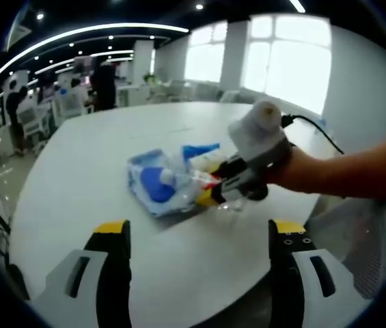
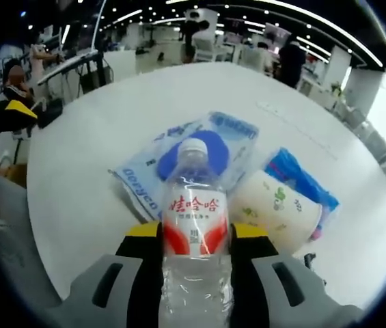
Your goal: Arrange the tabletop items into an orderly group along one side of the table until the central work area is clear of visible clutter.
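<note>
Bottle (image 2: 194,225): clamped mid-body in your right gripper (image 2: 196,249); smooth, rigid, slippery.
Left gripper (image 1: 197,239): jaws apart, empty.
Blue packet (image 2: 179,160): twelve o'clock, soft, crinkly.
Paper roll (image 2: 274,208): two o'clock, light, squashable; grip mid-body.

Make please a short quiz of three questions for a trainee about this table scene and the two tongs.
1. True or false: the right tongs are shut on the water bottle.
2. Which lies behind the bottle's cap in the right gripper view? A) blue and white plastic bag B) a mug C) a book
3. Fill in: the left tongs are ____ and hold nothing.

Key: 1 true; 2 A; 3 open.
</note>
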